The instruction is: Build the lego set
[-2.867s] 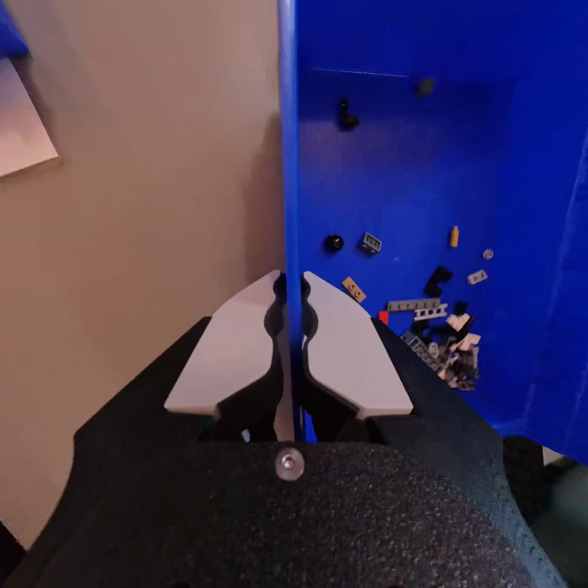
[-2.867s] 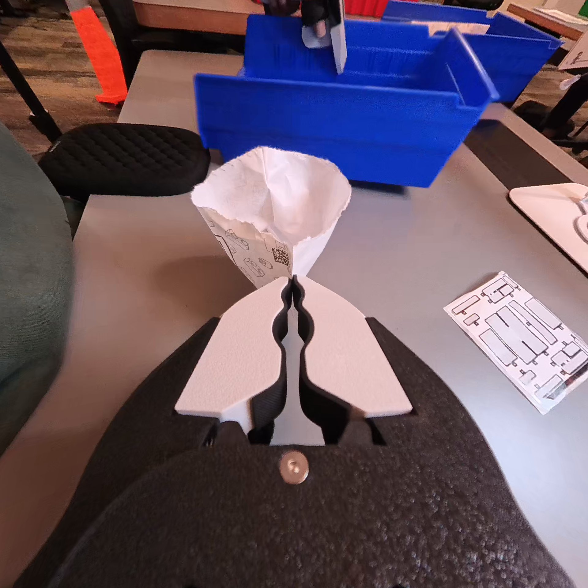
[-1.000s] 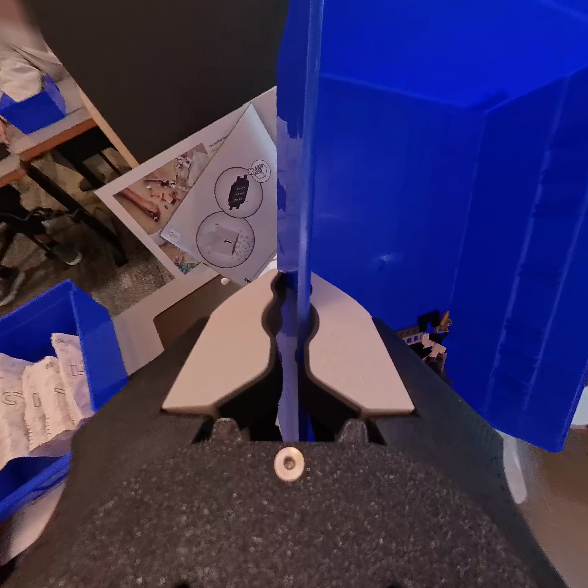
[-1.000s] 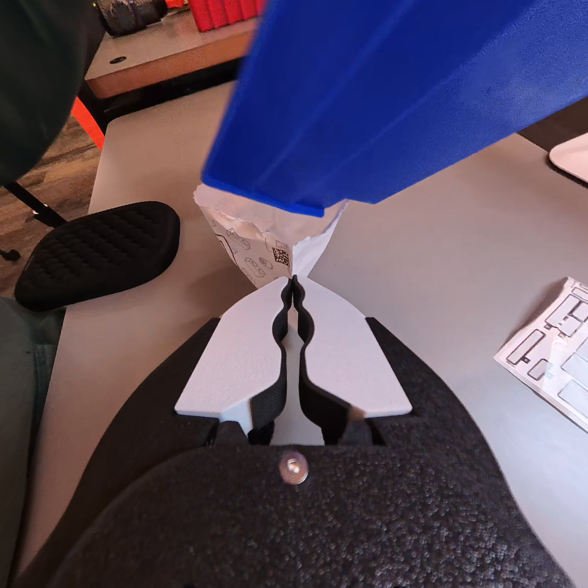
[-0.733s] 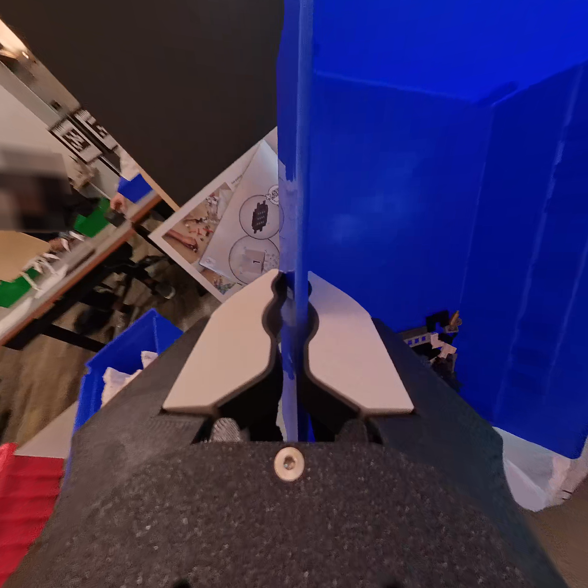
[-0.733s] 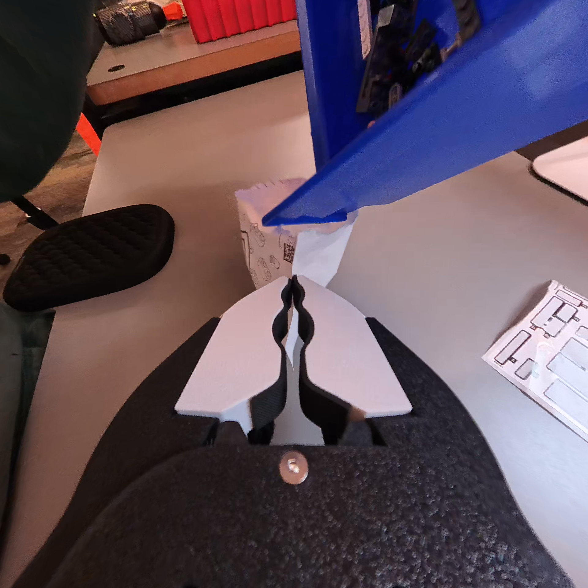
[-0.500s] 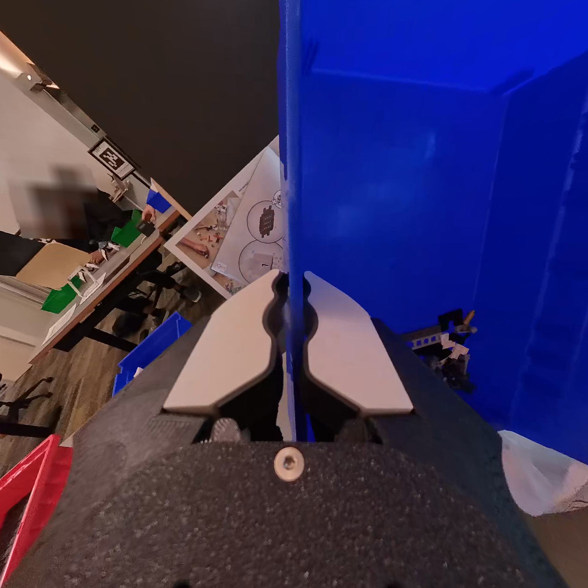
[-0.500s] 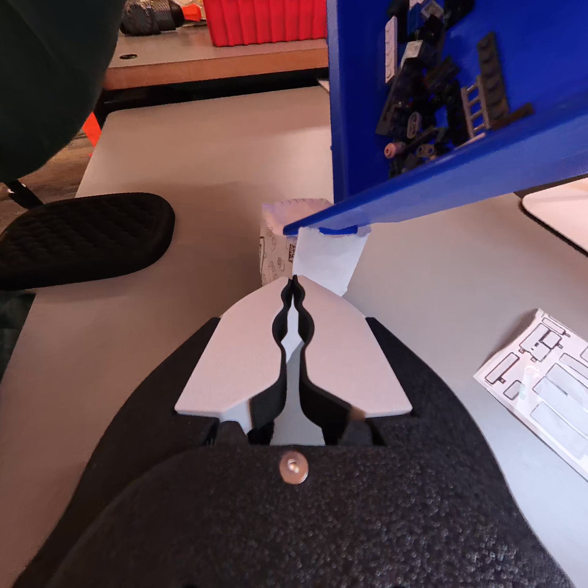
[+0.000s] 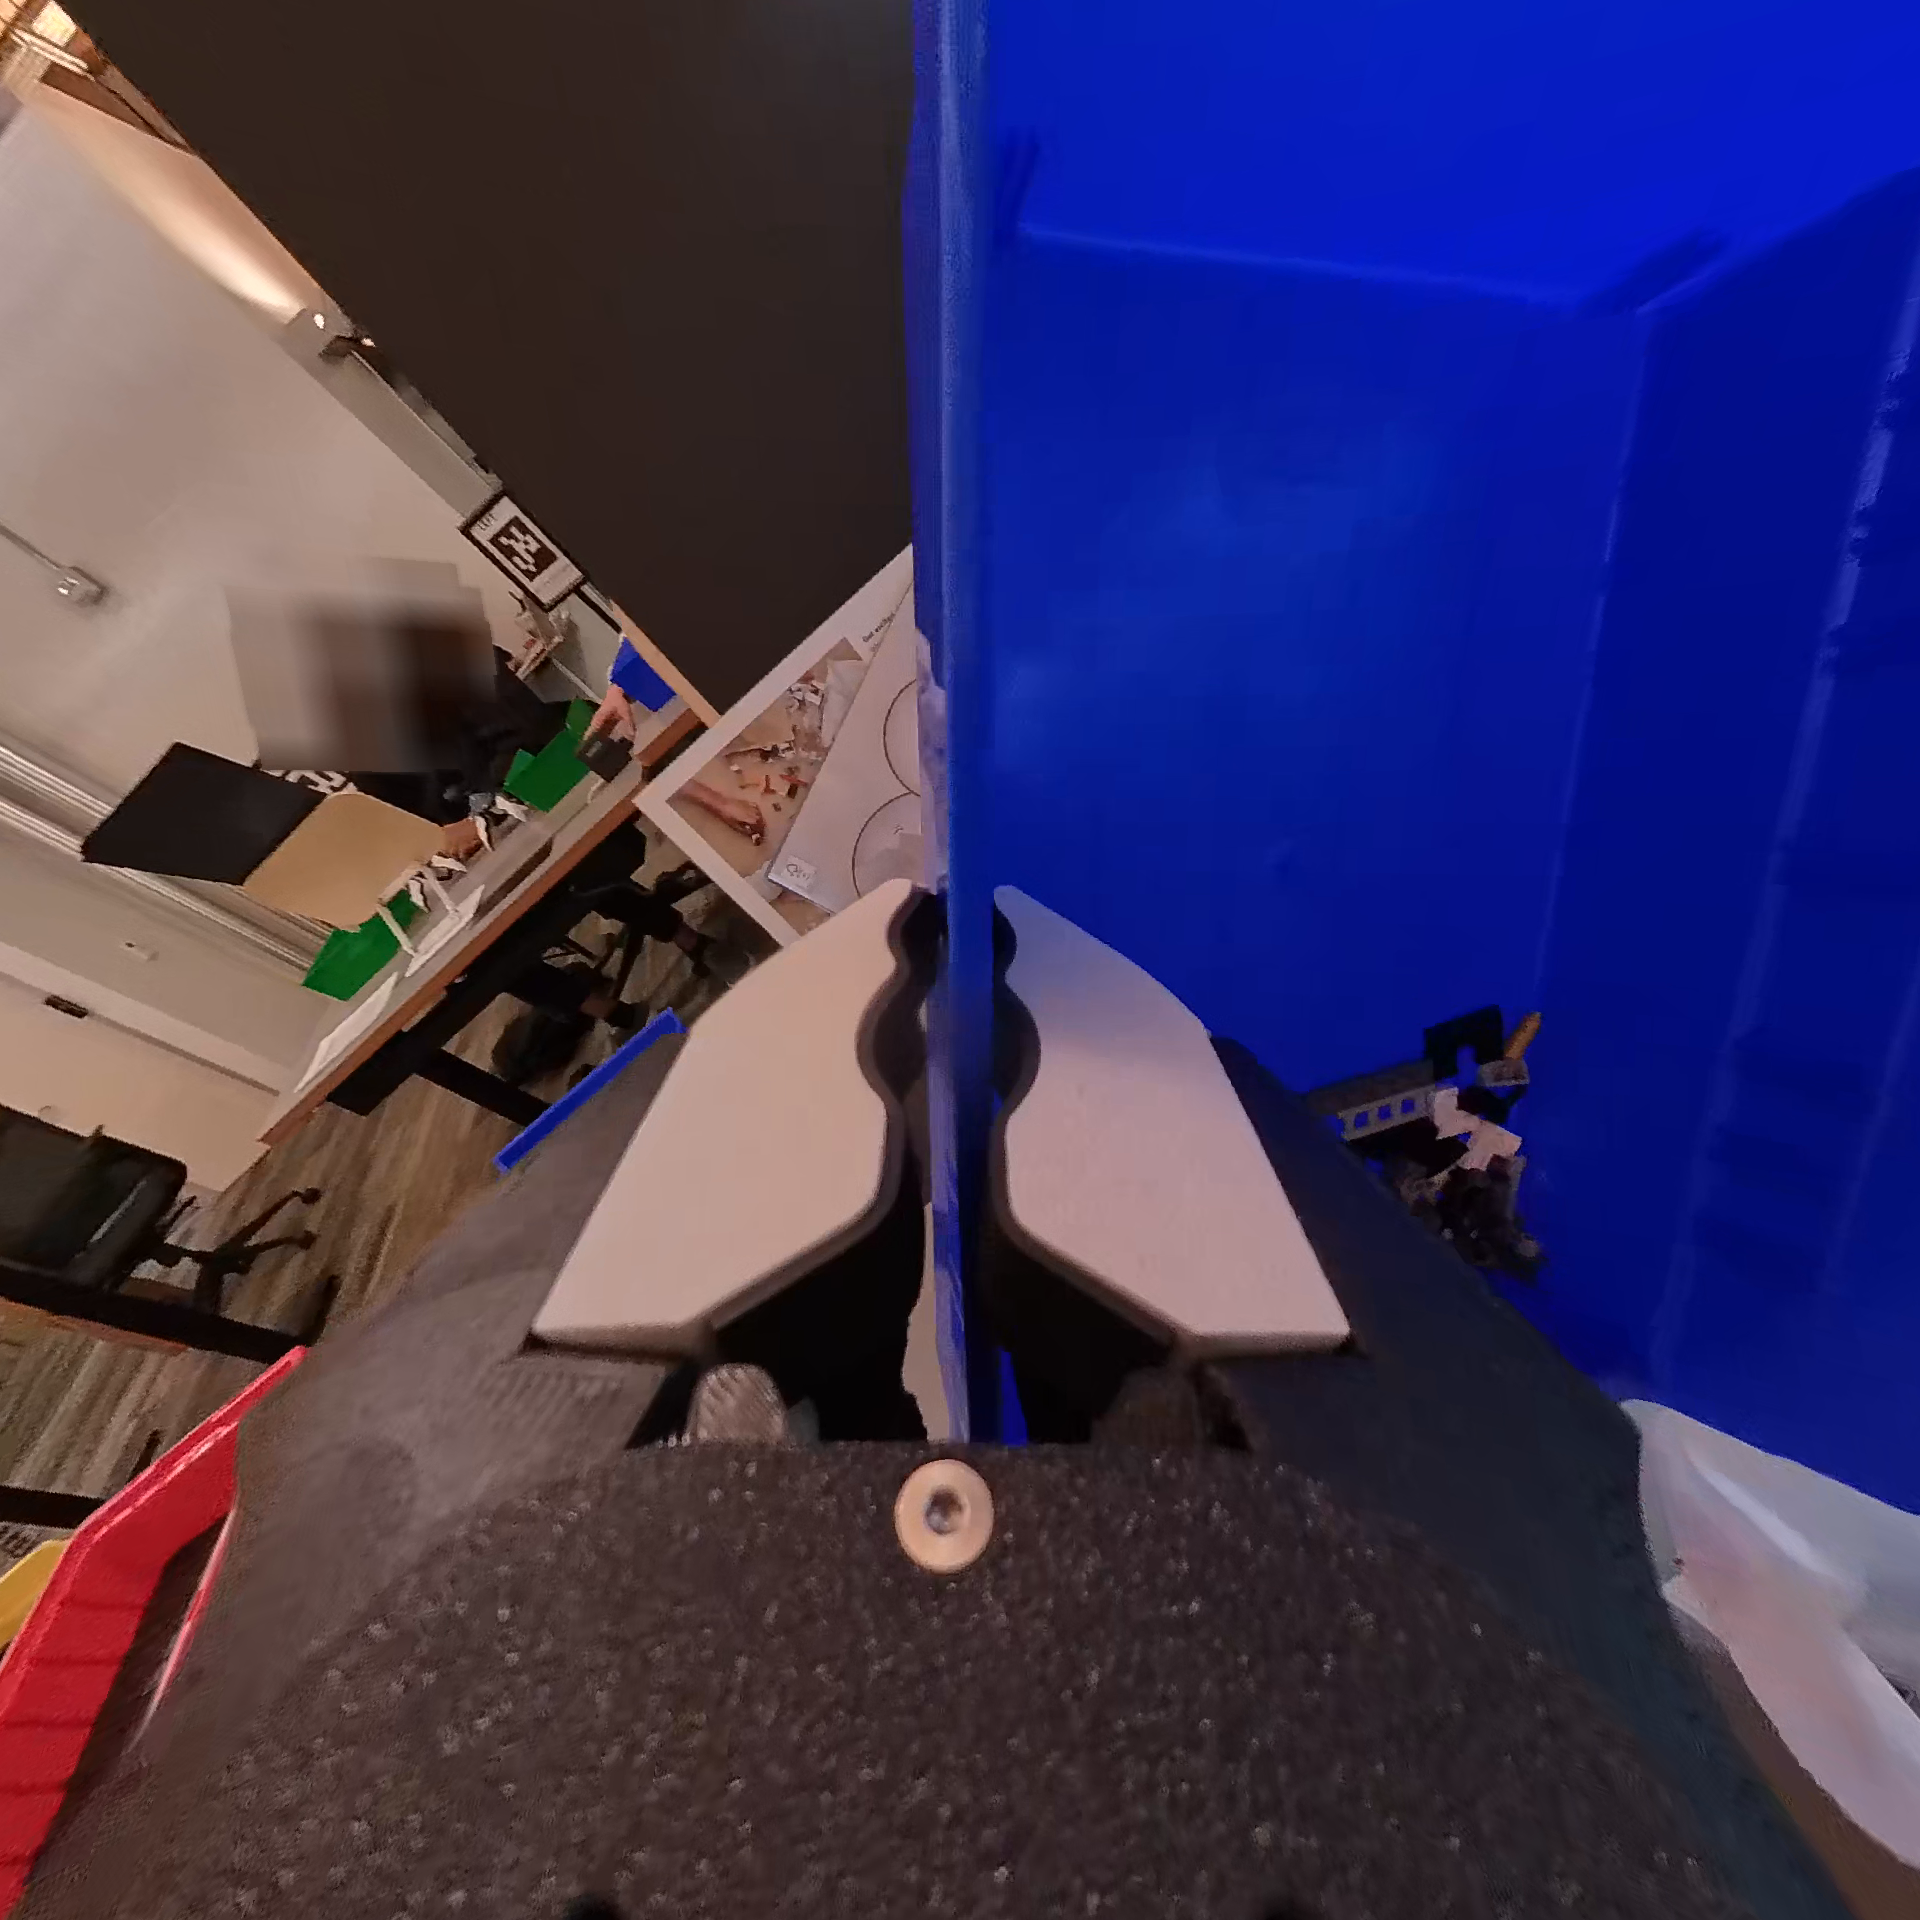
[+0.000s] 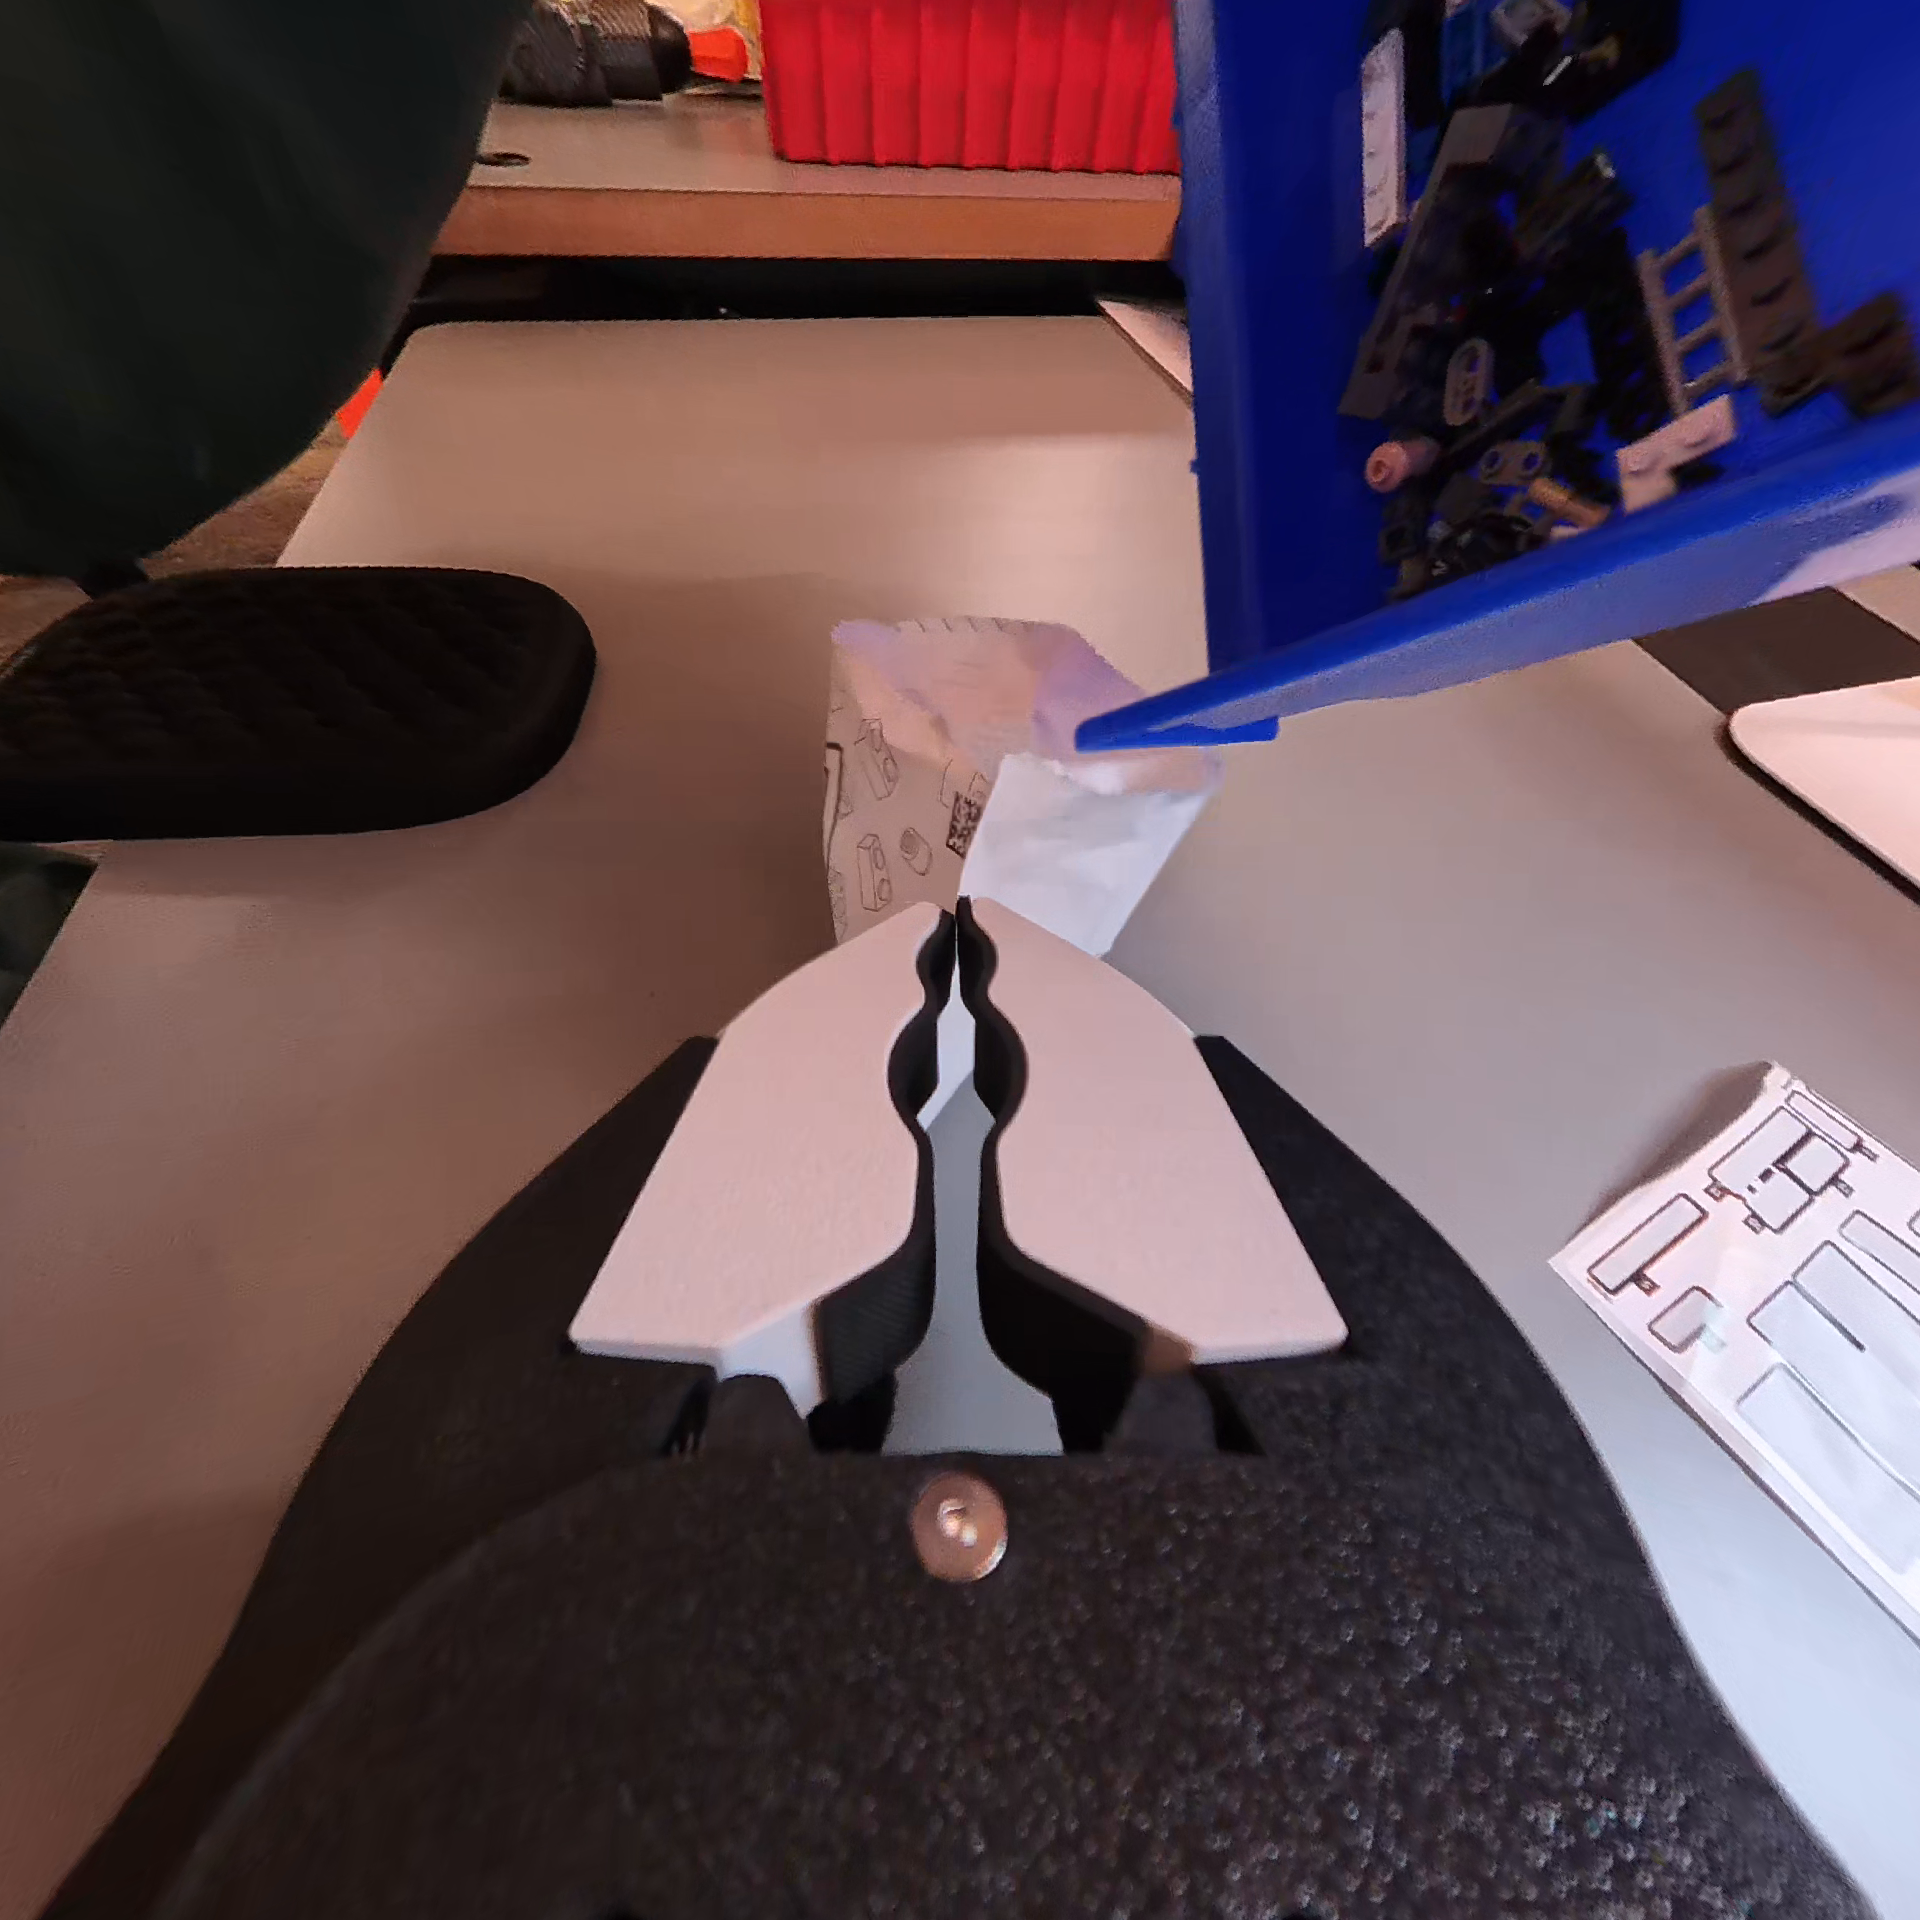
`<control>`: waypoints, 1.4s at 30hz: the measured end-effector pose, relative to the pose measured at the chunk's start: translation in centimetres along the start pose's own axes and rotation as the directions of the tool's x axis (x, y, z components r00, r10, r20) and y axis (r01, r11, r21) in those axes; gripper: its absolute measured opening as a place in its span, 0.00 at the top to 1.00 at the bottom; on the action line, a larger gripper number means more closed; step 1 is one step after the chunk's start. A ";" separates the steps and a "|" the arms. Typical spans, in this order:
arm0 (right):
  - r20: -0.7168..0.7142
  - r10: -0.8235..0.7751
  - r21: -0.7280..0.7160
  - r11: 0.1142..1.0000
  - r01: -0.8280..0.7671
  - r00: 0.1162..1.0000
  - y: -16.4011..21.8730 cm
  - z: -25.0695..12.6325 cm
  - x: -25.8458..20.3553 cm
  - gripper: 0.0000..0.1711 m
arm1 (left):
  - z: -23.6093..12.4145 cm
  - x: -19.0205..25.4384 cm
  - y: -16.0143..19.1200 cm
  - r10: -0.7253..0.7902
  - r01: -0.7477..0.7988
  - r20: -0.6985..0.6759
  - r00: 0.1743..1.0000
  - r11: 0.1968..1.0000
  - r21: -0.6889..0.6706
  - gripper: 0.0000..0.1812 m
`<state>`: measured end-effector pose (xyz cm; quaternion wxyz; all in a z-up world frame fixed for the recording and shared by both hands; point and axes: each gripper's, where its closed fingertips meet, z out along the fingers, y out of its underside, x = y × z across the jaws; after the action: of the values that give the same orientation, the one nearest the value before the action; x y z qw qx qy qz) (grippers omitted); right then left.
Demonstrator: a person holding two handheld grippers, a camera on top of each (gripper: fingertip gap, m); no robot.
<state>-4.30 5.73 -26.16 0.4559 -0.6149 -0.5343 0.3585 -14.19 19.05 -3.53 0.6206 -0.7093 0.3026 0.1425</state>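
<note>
Blue bin tipped over a paper bag, with the bricks close to spilling.

The left gripper [image 9: 954, 920] is clamped on the wall of the blue bin [image 9: 1299, 644], which stands steeply tilted ahead of it. The right gripper [image 10: 956, 920] pinches the lower edge of the white paper bag [image 10: 1049, 842], which rises just beyond its tips with its mouth under the bin's low corner. The lego pieces [image 10: 1558, 312], mostly dark plates with a few white and tan bits, lie heaped against the bin's lowest corner, up and right of the right gripper. The likely risk is that the heap slides all at once and overshoots the narrow, soft bag mouth, scattering pieces across the table [image 10: 623, 499], or that the bag folds under the load.
</note>
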 end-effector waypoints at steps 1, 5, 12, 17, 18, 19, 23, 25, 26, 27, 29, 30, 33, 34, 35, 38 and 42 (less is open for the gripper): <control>-0.005 0.007 0.002 1.000 -0.007 1.000 0.0 0.0 0.1 1.00 | -0.2 0.2 0.0 0.009 -0.009 0.008 1.000 1.000 0.002 0.95; -0.016 0.042 0.010 0.999 -0.042 0.999 0.1 -0.1 0.6 0.99 | -1.1 1.2 0.3 0.026 -0.026 0.033 0.999 1.000 0.014 0.95; -0.073 0.083 0.008 0.997 -0.083 0.994 0.5 0.1 1.3 1.00 | -2.7 2.4 -0.7 0.059 -0.062 0.056 0.997 0.996 0.060 0.95; -0.103 0.123 0.030 0.992 -0.121 0.987 0.4 0.3 1.5 1.00 | -2.7 2.6 -1.2 0.078 -0.081 0.061 0.995 0.995 0.055 0.95; -0.106 0.129 0.033 0.991 -0.126 0.986 0.4 0.3 1.5 1.00 | -2.7 2.7 -1.3 0.084 -0.088 0.064 0.994 0.995 0.052 0.95; -0.108 0.135 0.036 0.991 -0.132 0.985 0.4 0.3 1.6 1.00 | -2.7 2.8 -1.4 0.092 -0.095 0.068 0.993 0.994 0.053 0.95; -0.131 0.139 0.045 0.990 -0.134 0.982 0.4 0.2 1.9 1.00 | -3.2 3.0 -2.2 0.121 -0.128 0.096 0.988 0.989 0.071 0.95; -0.144 0.151 0.054 0.988 -0.144 0.978 0.4 0.1 2.3 1.00 | -3.7 3.0 -2.7 0.138 -0.148 0.119 0.983 0.985 0.087 0.95; -0.152 0.159 0.061 0.987 -0.151 0.976 0.3 0.0 2.5 1.00 | -4.0 3.0 -3.0 0.147 -0.161 0.132 0.980 0.982 0.099 0.96; -0.161 0.169 0.069 0.985 -0.159 0.972 0.3 0.0 2.7 1.00 | -4.3 3.1 -3.4 0.156 -0.173 0.145 0.977 0.979 0.112 0.95; -0.180 0.192 0.089 0.980 -0.179 0.965 0.3 -0.2 3.2 1.00 | -4.8 3.4 -4.0 0.169 -0.193 0.168 0.971 0.972 0.136 0.95; -0.188 0.208 0.102 0.976 -0.192 0.960 0.2 -0.2 3.4 1.00 | -5.0 3.6 -4.3 0.177 -0.204 0.180 0.968 0.968 0.144 0.96; -0.208 0.282 0.138 0.956 -0.258 0.936 0.3 -0.4 4.1 1.00 | -5.4 4.2 -5.0 0.203 -0.240 0.210 0.956 0.956 0.170 0.96; -0.215 0.302 0.144 0.950 -0.275 0.929 0.4 -0.5 4.3 1.00 | -5.5 4.4 -5.2 0.212 -0.253 0.221 0.952 0.950 0.181 0.96; -0.224 0.315 0.149 0.946 -0.287 0.922 0.4 -0.6 4.5 1.00 | -5.6 4.6 -5.4 0.219 -0.264 0.230 0.948 0.946 0.190 0.96; -0.231 0.336 0.152 0.940 -0.307 0.913 0.6 -0.7 4.7 1.00 | -5.8 4.9 -5.9 0.201 -0.259 0.248 0.948 0.938 0.229 0.97; -0.234 0.362 0.163 0.930 -0.330 0.903 0.6 -0.9 4.8 1.00 | -5.4 5.1 -5.8 0.216 -0.269 0.245 0.945 0.940 0.210 0.96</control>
<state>-2.43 10.32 -26.24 0.4868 -0.7133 -0.3297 0.3814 -7.68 12.78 -0.82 0.7089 -0.5658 0.3333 0.2573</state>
